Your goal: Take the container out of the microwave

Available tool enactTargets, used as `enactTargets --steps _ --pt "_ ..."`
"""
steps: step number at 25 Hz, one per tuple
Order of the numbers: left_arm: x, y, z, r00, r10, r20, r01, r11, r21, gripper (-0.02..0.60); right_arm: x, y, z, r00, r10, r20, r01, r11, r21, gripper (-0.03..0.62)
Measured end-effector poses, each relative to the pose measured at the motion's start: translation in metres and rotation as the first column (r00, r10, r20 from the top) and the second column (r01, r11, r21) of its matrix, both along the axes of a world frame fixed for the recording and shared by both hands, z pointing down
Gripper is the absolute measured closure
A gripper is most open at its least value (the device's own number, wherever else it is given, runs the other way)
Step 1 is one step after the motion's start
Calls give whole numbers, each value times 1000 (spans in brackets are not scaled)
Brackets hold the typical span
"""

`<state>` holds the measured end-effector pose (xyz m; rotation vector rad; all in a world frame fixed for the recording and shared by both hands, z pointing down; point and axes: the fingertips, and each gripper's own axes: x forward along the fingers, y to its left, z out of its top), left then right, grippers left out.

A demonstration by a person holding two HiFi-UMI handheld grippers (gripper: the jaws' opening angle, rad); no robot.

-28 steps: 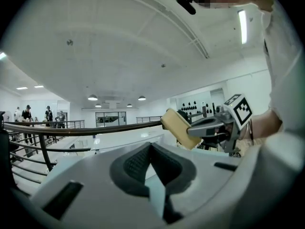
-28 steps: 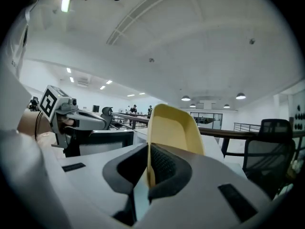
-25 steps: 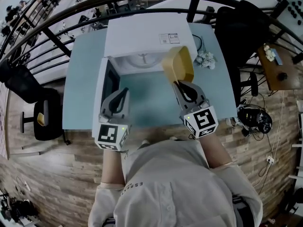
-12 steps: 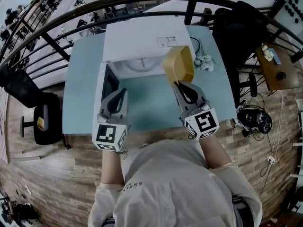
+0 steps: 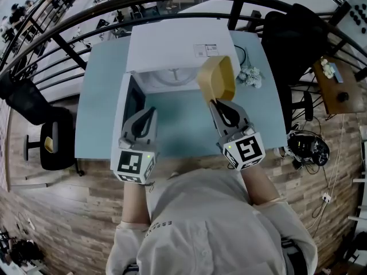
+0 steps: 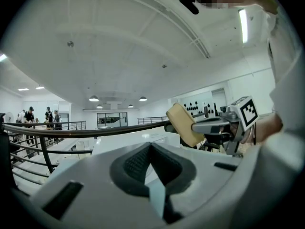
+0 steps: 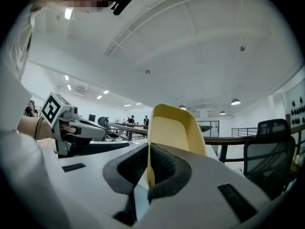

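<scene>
The right gripper (image 7: 148, 149) pinches one thin wall of a pale yellow, round-cornered plastic container (image 7: 174, 128). The container stands on edge beyond the fingertips, in the air over the table (image 5: 97, 96), just outside the open microwave (image 5: 172, 39). The left gripper (image 6: 150, 147) is pressed closed with nothing in it.

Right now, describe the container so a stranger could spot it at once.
Find the white microwave on the pale blue table, its door swung open. At its front right corner, the right tongs pinch a shallow tray-shaped container by its rim. It is the only yellow thing over the table, tipped up on edge.
</scene>
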<state>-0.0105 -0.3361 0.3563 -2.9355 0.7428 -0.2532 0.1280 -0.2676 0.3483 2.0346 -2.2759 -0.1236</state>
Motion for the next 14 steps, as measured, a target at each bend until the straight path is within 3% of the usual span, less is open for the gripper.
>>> enactTargets --steps 14 --pt "-2 4 9 999 -13 42 12 1000 17 588 -6 -5 3 999 -40 -15 40 999 5 569"
